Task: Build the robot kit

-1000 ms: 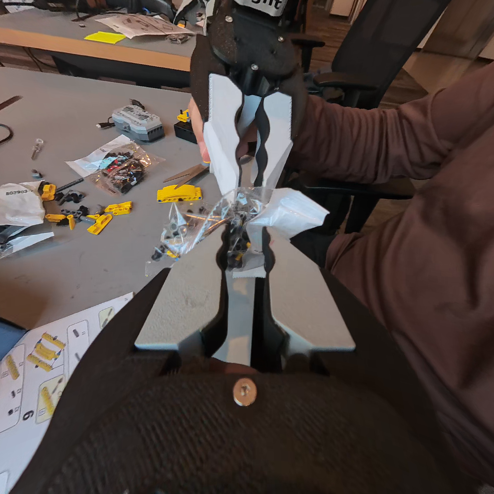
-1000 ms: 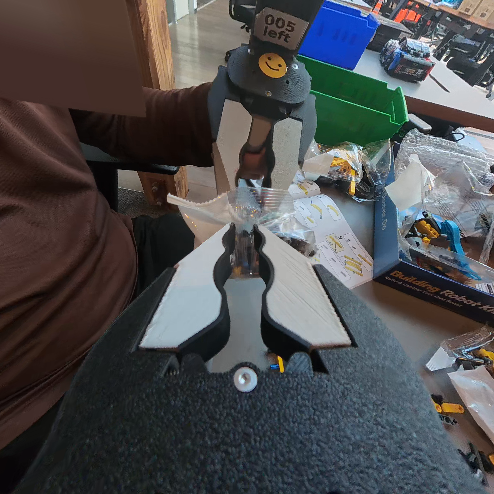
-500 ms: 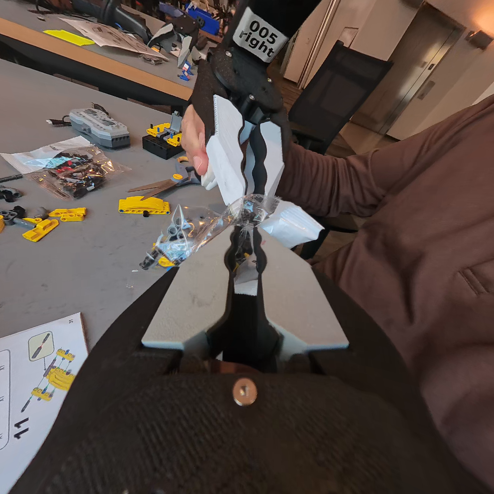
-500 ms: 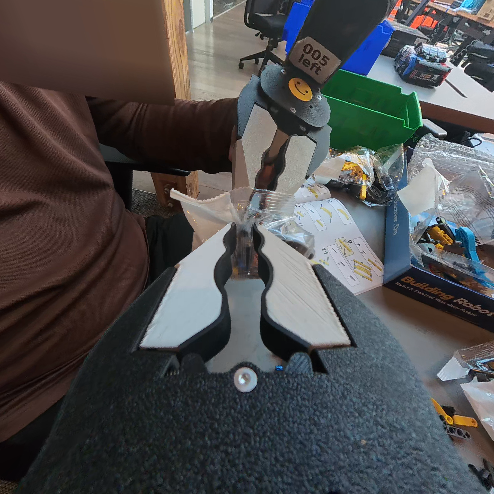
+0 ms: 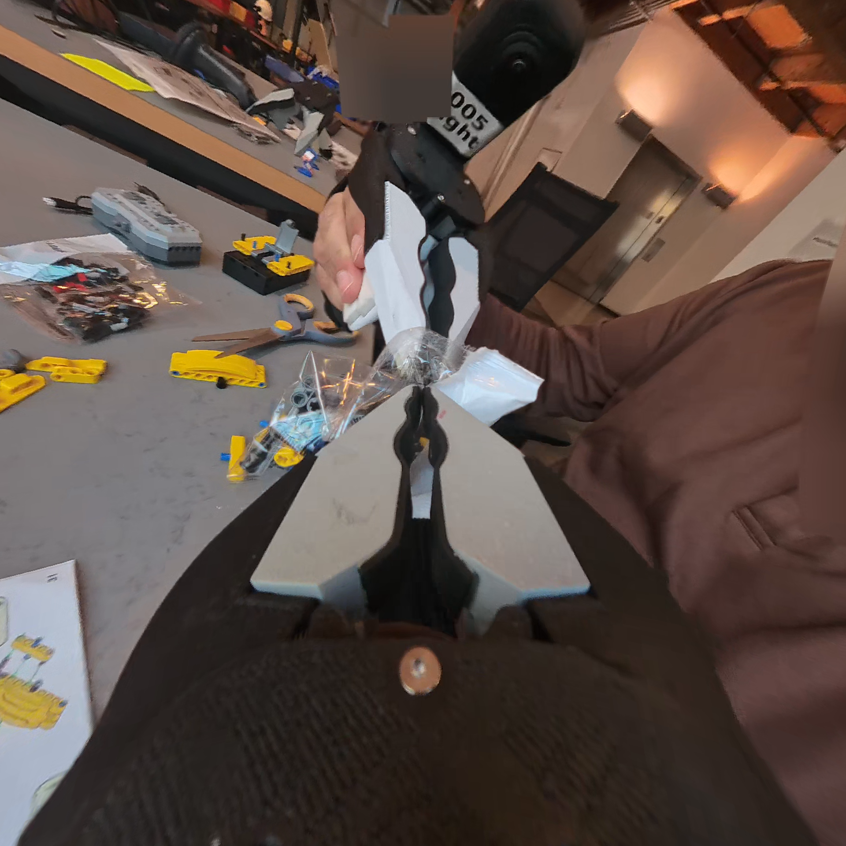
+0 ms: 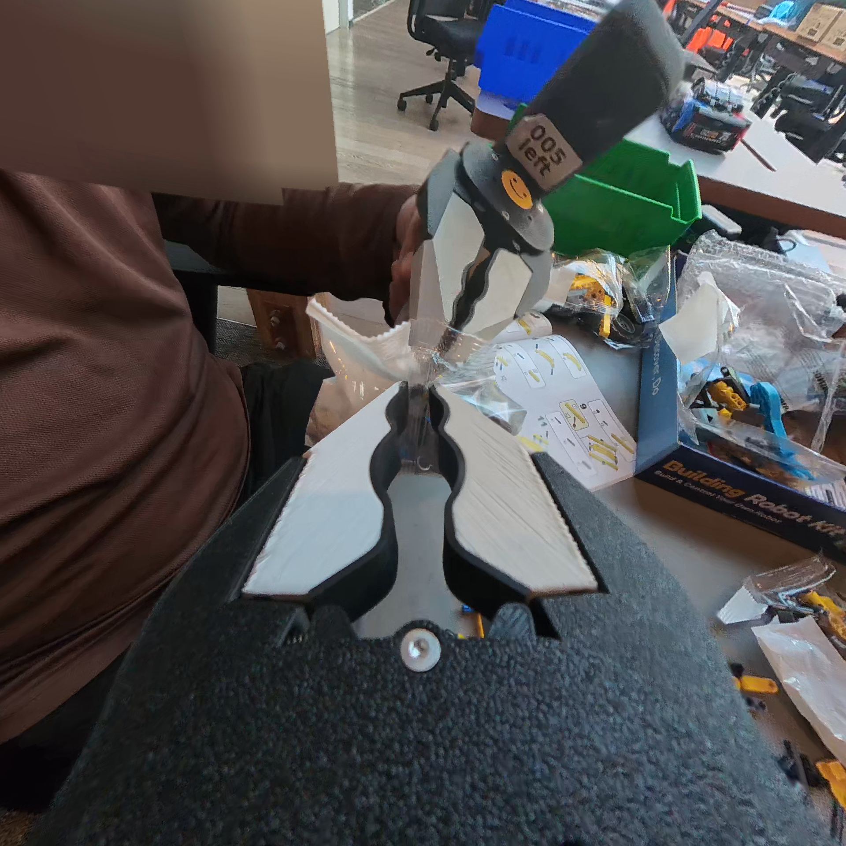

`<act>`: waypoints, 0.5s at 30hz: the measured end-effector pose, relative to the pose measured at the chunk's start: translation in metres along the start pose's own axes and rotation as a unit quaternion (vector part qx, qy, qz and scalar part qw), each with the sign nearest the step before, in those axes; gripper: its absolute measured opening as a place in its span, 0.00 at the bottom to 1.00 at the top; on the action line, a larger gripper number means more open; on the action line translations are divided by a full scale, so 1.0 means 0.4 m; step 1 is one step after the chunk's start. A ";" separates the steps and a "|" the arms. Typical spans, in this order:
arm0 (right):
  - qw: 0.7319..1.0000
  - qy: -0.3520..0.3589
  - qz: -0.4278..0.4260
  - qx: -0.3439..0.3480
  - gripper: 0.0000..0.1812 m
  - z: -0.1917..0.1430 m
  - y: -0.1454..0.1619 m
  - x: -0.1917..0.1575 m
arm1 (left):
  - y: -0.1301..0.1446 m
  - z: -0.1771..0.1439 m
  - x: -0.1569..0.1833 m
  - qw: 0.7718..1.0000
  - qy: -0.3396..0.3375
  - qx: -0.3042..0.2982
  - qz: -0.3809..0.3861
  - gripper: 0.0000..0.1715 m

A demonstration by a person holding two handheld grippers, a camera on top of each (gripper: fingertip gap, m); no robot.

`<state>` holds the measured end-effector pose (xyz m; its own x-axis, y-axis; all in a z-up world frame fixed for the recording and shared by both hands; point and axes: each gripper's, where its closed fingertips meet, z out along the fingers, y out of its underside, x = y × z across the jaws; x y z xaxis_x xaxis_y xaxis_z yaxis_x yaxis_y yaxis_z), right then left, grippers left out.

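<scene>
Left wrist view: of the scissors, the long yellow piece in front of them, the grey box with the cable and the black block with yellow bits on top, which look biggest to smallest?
1. Scissors
2. Grey box; it sits farther off, so it may really be as big.
3. Long yellow piece and black block: they look alike, and the block is farther, so no ranking.

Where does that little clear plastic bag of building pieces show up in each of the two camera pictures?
Left wrist view: the clear plastic bag sits at centre, pinched by the left gripper and the right gripper.
Right wrist view: the same bag sits just above centre, between both grippers' tips.
Shared landmark: the instruction booklet, at lower left in the left view.
</scene>
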<state>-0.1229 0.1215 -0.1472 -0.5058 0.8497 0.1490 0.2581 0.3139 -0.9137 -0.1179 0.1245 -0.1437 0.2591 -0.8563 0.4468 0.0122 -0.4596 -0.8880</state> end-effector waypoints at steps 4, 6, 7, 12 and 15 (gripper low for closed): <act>0.997 -0.003 0.079 0.022 0.05 -0.003 0.022 0.038 | -0.006 -0.014 -0.041 0.994 -0.092 -0.020 0.055 0.00; 0.990 -0.026 0.131 0.054 0.08 -0.010 0.008 0.044 | -0.013 -0.019 -0.038 0.991 -0.109 -0.025 0.073 0.00; 0.986 -0.034 0.150 0.066 0.08 -0.013 0.002 0.048 | -0.016 -0.020 -0.034 0.990 -0.112 -0.025 0.078 0.00; 0.981 -0.050 0.172 0.080 0.07 -0.003 -0.012 0.044 | -0.015 -0.025 -0.032 0.988 -0.123 -0.036 0.092 0.00; 0.971 -0.072 0.202 0.111 0.08 -0.018 -0.027 0.045 | -0.018 -0.031 -0.026 0.988 -0.118 -0.035 0.095 0.00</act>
<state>-0.1289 0.1364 -0.1319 -0.5140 0.8118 -0.2770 0.2829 -0.1444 -0.9482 -0.1326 0.1337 -0.1407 0.4685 -0.8538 0.2272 -0.1236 -0.3179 -0.9400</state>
